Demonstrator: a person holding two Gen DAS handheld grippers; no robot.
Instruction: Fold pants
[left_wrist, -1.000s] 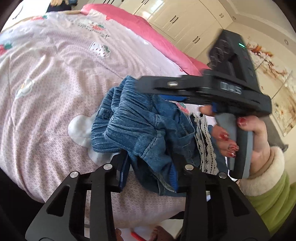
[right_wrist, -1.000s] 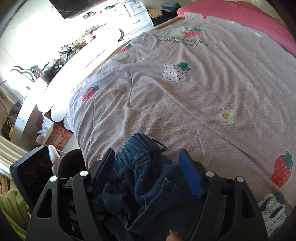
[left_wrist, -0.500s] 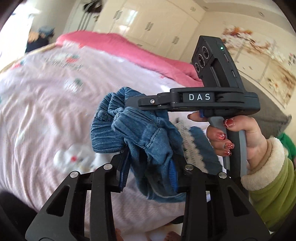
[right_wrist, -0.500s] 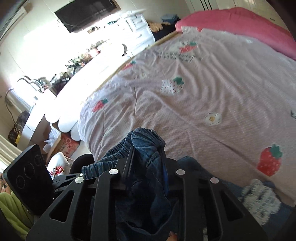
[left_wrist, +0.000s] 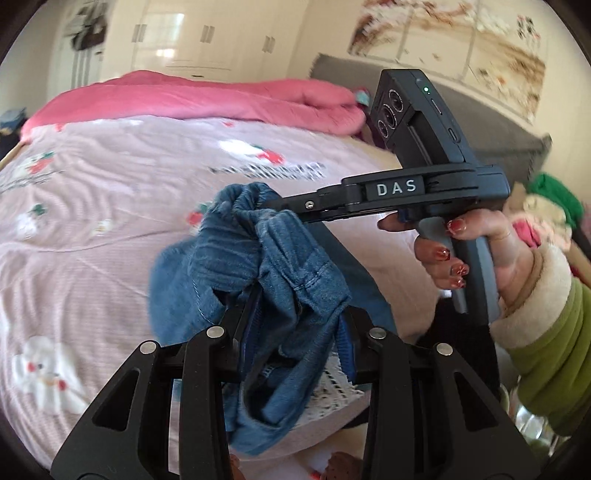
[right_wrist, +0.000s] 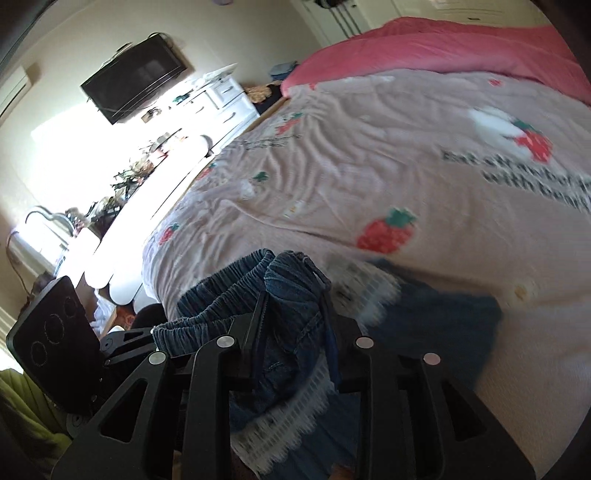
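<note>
Pants (left_wrist: 258, 266) bunched, lifted above the bed (left_wrist: 92, 206). Left gripper (left_wrist: 295, 325) clamped narrowly on denim between its fingers. Right gripper (right_wrist: 295, 314) grips the gathered waistband; its jaws have just eased slightly wider, cloth still between them.

hand-held gripper (left_wrist: 299, 325): black, silver screws, "DAS" | sleeve (left_wrist: 546, 354): green, cream cuff

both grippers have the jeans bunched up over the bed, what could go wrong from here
1. The left gripper and right gripper each pinch a thick wad of the denim pants, so layers may slip out unevenly when spread.
2. The white lace trim dangles below and could fold under.
3. The grippers sit close together, so the waistband may stay bunched on the bedspread.
</note>
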